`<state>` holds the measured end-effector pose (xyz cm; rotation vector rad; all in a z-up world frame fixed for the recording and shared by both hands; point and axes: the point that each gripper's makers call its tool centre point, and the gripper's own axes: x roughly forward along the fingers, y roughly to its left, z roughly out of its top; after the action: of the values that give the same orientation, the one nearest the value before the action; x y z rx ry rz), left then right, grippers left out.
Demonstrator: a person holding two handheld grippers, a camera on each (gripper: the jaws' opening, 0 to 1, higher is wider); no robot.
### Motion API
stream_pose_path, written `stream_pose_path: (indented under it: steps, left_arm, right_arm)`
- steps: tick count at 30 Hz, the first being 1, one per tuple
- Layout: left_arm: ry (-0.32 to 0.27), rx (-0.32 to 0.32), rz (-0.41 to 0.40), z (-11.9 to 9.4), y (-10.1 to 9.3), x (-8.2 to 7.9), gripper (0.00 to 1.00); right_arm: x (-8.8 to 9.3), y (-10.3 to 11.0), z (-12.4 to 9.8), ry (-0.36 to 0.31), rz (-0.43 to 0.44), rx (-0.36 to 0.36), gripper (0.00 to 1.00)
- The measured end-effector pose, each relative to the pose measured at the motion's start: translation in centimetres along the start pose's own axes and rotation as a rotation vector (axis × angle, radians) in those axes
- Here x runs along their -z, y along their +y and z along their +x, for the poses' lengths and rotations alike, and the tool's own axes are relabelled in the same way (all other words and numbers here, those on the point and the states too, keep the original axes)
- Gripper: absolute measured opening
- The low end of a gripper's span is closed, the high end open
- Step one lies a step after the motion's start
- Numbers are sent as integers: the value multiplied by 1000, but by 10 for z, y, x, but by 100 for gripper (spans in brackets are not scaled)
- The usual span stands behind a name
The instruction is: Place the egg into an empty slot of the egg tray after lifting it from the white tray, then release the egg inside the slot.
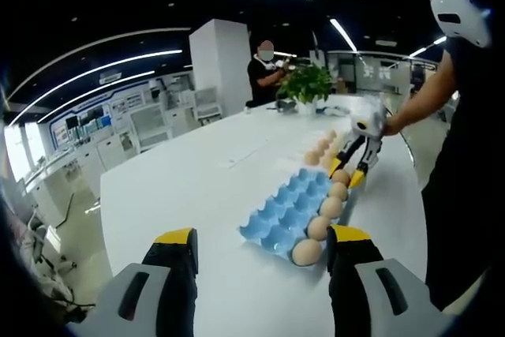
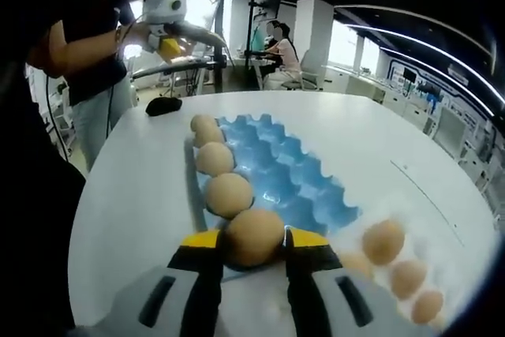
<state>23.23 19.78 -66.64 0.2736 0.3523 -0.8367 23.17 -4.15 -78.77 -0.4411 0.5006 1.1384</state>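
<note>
Five eggs (image 2: 227, 193) lining blue egg tray (image 2: 304, 183), right tongs (image 2: 251, 262) gripping end egg (image 2: 254, 236), left tongs (image 1: 260, 252) open.

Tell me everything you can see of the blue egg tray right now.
The blue egg tray looks like moulded pulp, with rows of cupped slots and raised peaks. It lies flat on the white table. One edge row holds brown eggs; the other slots in sight are empty. The right gripper holds an egg between its jaws at the tray's near end. More eggs lie beside the tray.
</note>
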Motion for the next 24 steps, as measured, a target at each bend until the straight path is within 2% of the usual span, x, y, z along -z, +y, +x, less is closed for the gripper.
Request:
stream_pose_path:
  steps: [13, 17, 20, 23, 24]
  left_arm:
    - [2, -8, 3, -2, 0, -1, 67]
    - [1, -8, 6, -2, -1, -2, 67]
    - [-1, -10, 6, -2, -1, -4, 67]
    - [-4, -10, 7, -3, -1, -5, 67]
    - [-3, -10, 8, -3, -1, -5, 67]
  right_arm:
    - [4, 0, -5, 6, -18, 17, 33]
    - [2, 0, -5, 11, 2, 19, 33]
    - [-2, 2, -12, -2, 16, 14, 35]
    - [-11, -2, -21, -45, 42, 32, 35]
    - [-15, -9, -26, -68, 57, 59, 35]
